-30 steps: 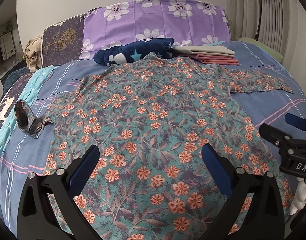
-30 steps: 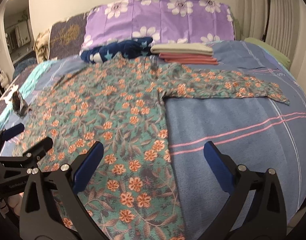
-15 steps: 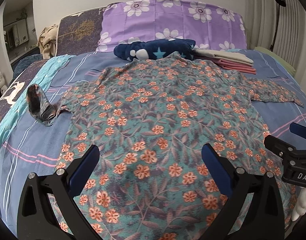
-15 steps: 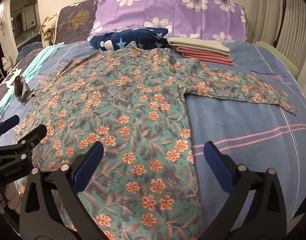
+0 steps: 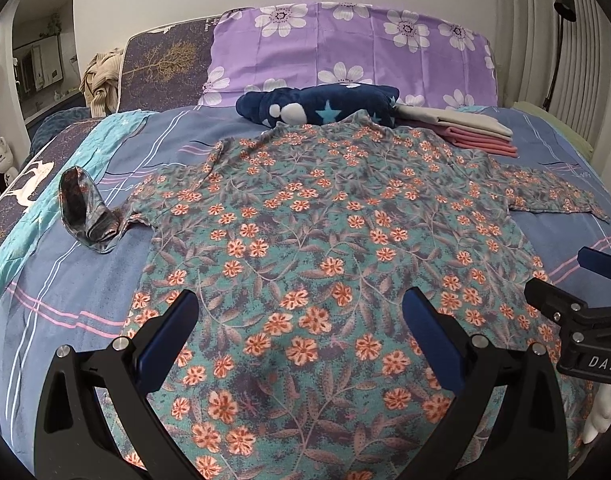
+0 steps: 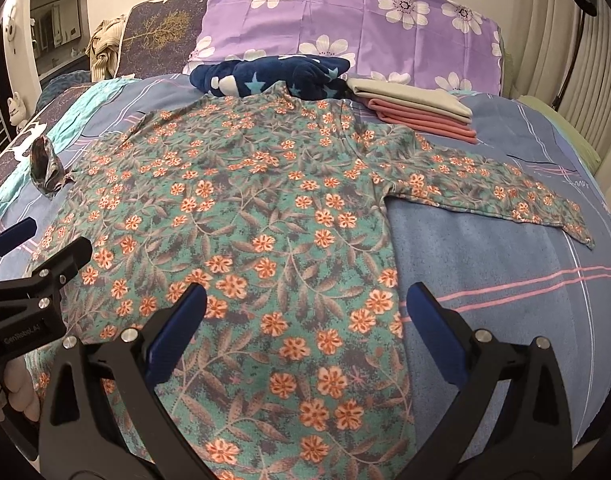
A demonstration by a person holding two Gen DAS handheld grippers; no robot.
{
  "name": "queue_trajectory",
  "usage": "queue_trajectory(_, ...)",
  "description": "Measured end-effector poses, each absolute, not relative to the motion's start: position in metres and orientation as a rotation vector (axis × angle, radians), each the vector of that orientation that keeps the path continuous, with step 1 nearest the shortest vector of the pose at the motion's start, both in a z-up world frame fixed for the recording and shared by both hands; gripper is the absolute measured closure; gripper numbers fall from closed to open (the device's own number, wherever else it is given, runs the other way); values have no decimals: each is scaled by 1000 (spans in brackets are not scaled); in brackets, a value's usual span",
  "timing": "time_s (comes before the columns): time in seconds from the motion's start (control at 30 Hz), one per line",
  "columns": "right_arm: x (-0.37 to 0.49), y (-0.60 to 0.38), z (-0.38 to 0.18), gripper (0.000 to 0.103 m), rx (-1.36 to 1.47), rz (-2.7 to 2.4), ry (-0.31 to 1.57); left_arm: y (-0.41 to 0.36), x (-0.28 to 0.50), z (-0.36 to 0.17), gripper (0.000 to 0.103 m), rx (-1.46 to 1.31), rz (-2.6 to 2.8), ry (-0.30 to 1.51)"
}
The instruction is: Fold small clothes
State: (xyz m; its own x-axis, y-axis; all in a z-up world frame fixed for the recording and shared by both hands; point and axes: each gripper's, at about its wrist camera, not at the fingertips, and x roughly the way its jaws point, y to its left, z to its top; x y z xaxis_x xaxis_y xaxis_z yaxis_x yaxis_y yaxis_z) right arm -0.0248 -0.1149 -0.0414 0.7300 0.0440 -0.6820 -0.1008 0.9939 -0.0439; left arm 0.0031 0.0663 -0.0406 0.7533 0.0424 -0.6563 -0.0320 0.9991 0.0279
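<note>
A teal long-sleeved top with orange flowers [image 5: 325, 240] lies spread flat on the bed, also in the right wrist view [image 6: 241, 224]. Its right sleeve [image 6: 505, 192] lies stretched out flat. Its left sleeve [image 5: 85, 208] is bunched up and turned inside out. My left gripper [image 5: 301, 320] is open and empty above the lower hem area. My right gripper [image 6: 305, 316] is open and empty above the top's lower right side. Each gripper shows at the edge of the other's view: the right one [image 5: 577, 300], the left one [image 6: 37, 256].
The bed has a blue striped sheet [image 6: 505, 280]. At the head lie a navy star-print fleece bundle [image 5: 321, 108], a stack of folded beige and pink clothes [image 5: 465, 130] and a purple flowered pillow [image 5: 353, 48]. A wall and radiator are on the right.
Both grippers have shifted left over the top and a little nearer to it. Both stay open and empty. The top has not moved.
</note>
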Motion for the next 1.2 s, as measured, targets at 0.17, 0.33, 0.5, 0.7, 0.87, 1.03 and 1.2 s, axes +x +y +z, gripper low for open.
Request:
queue_trajectory(0.17,-28,-114,-37,2,-80,75,685,70,4,-41,1,10,42,712)
queue_trajectory(0.33,-41,-126,-28,2,-18,105,549,85,5,-37,1,-21,44,680)
queue_trajectory(0.5,-38,-136,-27,6,-6,96,549,112,9,-34,1,-73,93,670)
queue_trajectory(0.7,-28,-143,-36,34,20,137,638,135,14,-34,11,-92,133,685)
queue_trajectory(0.87,-25,-143,-42,35,10,140,670,165,30,-35,23,-137,186,727)
queue_trajectory(1.03,-27,-141,-43,35,-18,130,662,197,41,-26,23,-165,297,722)
queue_trajectory(1.2,-23,-142,-45,34,-15,125,677,209,45,-19,23,-140,327,703)
